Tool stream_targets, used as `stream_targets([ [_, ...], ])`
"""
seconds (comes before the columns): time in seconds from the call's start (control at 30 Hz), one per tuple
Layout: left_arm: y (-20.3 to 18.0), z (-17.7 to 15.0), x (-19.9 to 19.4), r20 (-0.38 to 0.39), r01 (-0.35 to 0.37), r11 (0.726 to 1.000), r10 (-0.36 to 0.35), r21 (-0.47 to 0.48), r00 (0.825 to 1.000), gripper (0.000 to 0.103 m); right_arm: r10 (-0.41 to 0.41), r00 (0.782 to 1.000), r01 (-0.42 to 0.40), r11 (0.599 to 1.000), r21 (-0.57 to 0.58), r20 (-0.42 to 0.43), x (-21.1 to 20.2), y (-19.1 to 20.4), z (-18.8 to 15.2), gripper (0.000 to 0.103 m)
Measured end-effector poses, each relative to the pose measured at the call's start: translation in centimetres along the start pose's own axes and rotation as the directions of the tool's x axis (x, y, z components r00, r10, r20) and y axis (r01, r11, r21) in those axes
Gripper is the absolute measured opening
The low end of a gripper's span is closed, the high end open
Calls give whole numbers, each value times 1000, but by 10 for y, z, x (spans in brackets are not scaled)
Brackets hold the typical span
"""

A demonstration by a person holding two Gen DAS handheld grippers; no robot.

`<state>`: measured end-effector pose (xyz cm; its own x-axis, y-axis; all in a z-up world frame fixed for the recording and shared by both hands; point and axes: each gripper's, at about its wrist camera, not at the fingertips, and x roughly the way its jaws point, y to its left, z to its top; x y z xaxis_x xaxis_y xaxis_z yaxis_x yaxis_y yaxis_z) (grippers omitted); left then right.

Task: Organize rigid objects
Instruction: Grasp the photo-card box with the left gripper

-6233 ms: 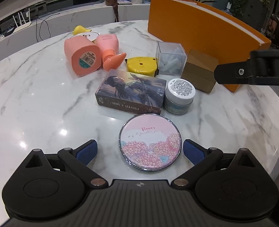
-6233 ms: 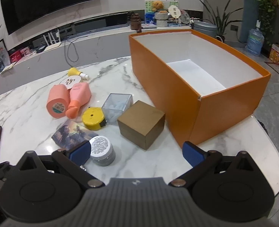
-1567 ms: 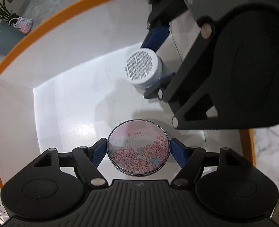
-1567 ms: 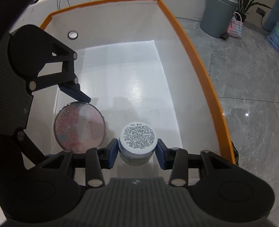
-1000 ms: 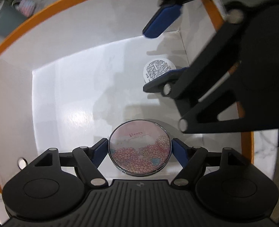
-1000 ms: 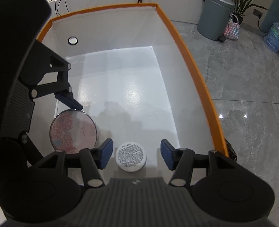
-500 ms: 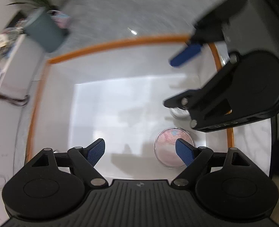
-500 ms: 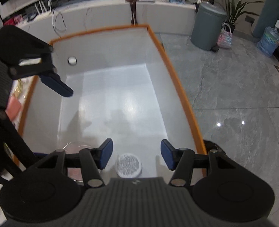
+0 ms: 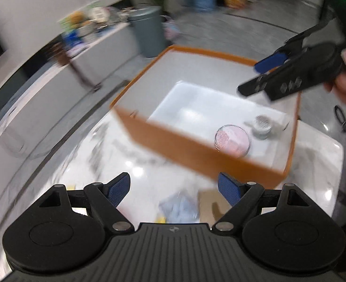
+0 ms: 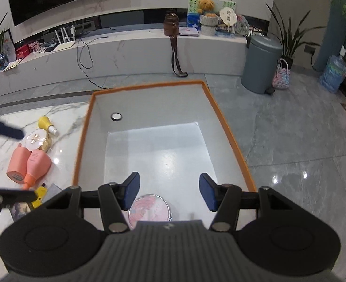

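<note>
The orange box (image 9: 191, 150) with a white inside stands on the marble table. The round pink floral tin (image 9: 232, 137) and the small white jar (image 9: 262, 127) lie side by side on its floor. The tin also shows in the right wrist view (image 10: 149, 208), the jar is hidden there. My left gripper (image 9: 174, 188) is open and empty, outside the box over the table. My right gripper (image 10: 169, 191) is open and empty, raised above the box's near end; it also shows in the left wrist view (image 9: 270, 61).
On the table left of the box (image 10: 83, 136) lie two pink bottles (image 10: 28, 164), a yellow bottle (image 10: 46, 123), a round cream compact (image 10: 36, 138) and a yellow tape measure (image 10: 39, 193). A clear box (image 9: 180, 205) and brown box (image 9: 209, 203) lie blurred below my left gripper.
Both grippers have let go of the tin and the jar and have risen out of the box. My left gripper has swung back over the table; its view is motion-blurred.
</note>
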<state>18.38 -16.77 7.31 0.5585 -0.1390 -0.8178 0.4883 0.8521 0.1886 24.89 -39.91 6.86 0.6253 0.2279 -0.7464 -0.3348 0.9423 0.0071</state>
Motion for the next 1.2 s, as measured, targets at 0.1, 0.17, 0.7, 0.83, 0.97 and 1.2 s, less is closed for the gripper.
stream_targets([
  [0.1, -2, -40, -6, -25, -6, 998, 4, -56, 1000, 99, 10, 1000, -9, 999, -39, 17, -7, 17, -2, 56],
  [0.17, -4, -64, -13, -39, -12, 997, 10, -72, 999, 99, 7, 1000, -6, 998, -59, 24, -11, 28, -4, 56],
  [0.7, 9, -170, -11, 82, 43, 983, -28, -179, 996, 99, 42, 995, -19, 966, -256, 85, -40, 121, -42, 56],
  [0.83, 5, -175, -4, 99, 24, 989, -10, -143, 995, 99, 84, 995, -60, 943, -329, 59, -33, 147, -56, 56],
  [0.97, 3, -179, 4, 130, 64, 982, -40, -181, 991, 99, 68, 997, -49, 923, -383, 37, -15, 167, -64, 56],
  [1.2, 3, -182, 11, 101, 6, 984, 13, -180, 995, 99, 148, 988, -157, 905, -396, -53, 8, 191, -72, 56],
])
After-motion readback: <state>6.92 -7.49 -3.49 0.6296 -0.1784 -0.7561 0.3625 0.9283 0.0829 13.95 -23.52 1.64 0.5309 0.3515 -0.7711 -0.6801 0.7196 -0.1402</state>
